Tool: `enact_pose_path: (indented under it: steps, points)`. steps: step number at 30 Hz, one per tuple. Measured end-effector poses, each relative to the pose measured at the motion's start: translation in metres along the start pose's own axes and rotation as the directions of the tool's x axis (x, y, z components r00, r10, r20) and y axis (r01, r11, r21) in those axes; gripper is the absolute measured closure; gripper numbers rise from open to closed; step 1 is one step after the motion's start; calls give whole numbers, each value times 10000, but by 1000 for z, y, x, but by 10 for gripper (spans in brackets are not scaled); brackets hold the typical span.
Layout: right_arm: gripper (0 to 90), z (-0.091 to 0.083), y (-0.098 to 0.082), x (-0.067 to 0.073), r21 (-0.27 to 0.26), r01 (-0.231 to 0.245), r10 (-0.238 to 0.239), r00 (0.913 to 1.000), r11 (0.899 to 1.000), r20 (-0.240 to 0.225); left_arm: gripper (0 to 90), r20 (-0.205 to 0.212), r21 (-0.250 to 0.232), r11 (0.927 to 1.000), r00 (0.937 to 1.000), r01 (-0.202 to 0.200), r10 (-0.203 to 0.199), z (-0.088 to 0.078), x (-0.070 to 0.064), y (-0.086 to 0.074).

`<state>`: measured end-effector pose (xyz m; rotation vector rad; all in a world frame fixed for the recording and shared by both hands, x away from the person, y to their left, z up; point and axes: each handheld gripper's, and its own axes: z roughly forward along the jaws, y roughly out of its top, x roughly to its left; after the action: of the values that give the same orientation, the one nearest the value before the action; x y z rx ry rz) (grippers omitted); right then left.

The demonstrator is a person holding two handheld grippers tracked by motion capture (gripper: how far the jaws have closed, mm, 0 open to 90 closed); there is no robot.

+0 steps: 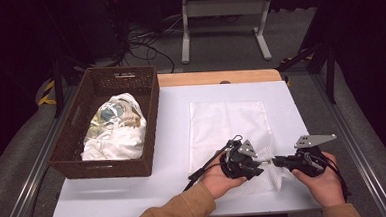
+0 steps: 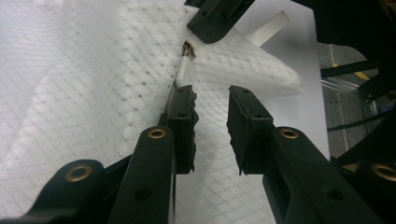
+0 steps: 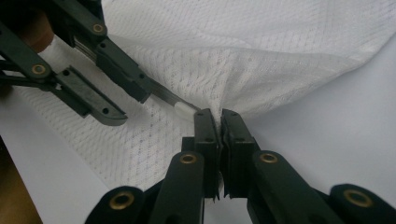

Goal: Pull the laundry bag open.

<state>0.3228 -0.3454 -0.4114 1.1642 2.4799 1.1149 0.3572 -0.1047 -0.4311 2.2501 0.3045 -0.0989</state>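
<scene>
The white mesh bag (image 1: 230, 131) lay flat on the table (image 1: 172, 124), near the person. The right gripper (image 3: 220, 114) was pinching its corner tightly. The left gripper (image 2: 212, 100), jaws narrow but still apart, was not holding the zipper pull (image 2: 183, 70) yet, so the zipper work seemed just beginning

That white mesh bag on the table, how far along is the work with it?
Early on. The mesh bag lies flat on the table. The right tongs pinch its near edge by the zipper pull; the left tongs hover open beside it. The laundry sits in the basket.
</scene>
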Motion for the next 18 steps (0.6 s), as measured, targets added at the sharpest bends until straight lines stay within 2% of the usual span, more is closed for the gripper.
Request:
enact_pose_path:
  steps: [8, 18]
  points:
    - [865, -3, 0, 2, -130, 215, -219, 9992, 9997, -331, 687, -130, 82, 9998, 9998, 168, -167, 6, 4, -1]
    - [865, -2, 1, 5, -257, 471, -487, 9965, 9986, -676, 685, 28, 18, 9999, 9998, 172, -172, 13, 5, 0]
